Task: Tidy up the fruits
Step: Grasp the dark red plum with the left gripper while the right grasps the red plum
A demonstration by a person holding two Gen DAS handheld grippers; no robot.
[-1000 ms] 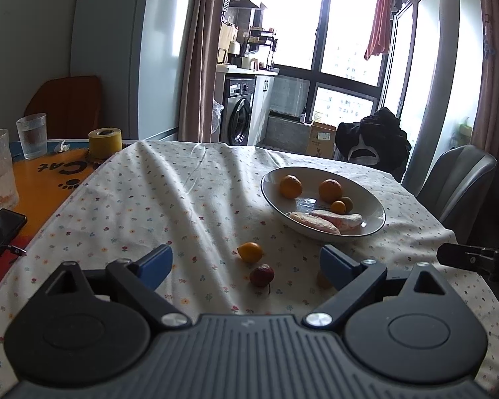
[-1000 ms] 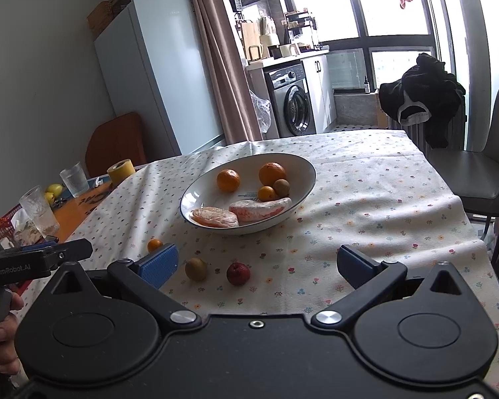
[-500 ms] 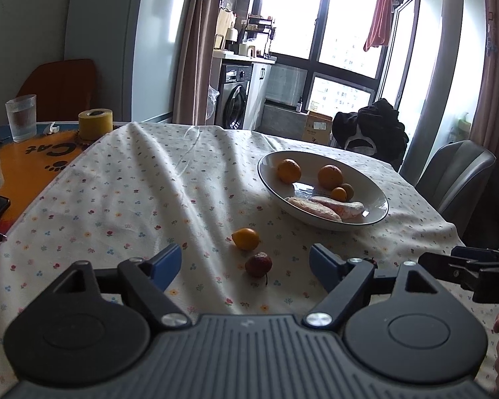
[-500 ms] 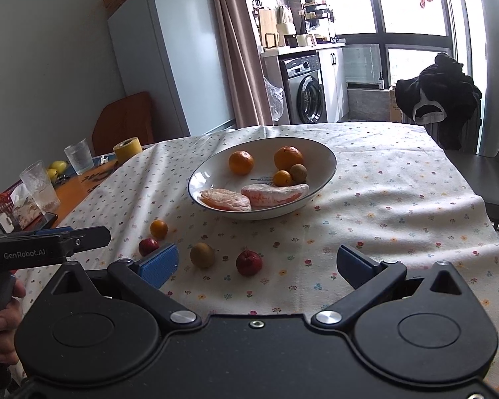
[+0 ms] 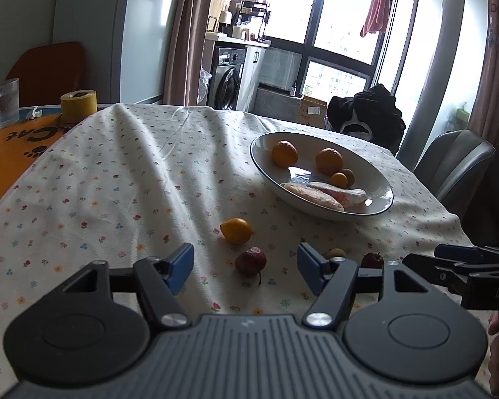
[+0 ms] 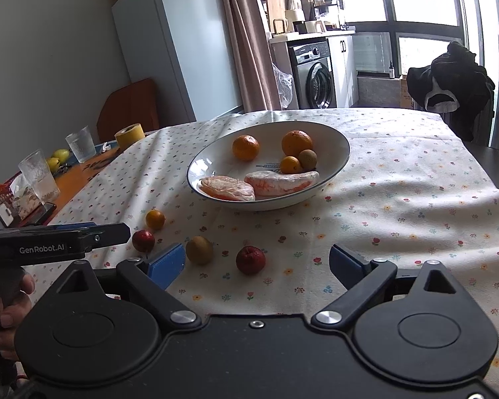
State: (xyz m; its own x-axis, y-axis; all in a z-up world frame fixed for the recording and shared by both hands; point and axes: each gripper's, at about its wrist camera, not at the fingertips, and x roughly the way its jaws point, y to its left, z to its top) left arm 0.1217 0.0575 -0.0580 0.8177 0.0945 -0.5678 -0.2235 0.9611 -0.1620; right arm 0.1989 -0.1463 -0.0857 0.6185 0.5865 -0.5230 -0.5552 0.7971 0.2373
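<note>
Partly done: 4 round fruits and 2 wrapped pieces in bowl [image 6: 336,133] at centre; 4 loose fruits [image 6: 250,260] lower left. Left gripper [image 5: 245,266], right gripper [image 6: 256,262] both released, empty.

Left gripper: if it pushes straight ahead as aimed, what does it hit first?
Probably the dark red fruit on the tablecloth, lying just ahead between the open left gripper fingers; the small orange fruit lies beyond. Depth is uncertain.
</note>
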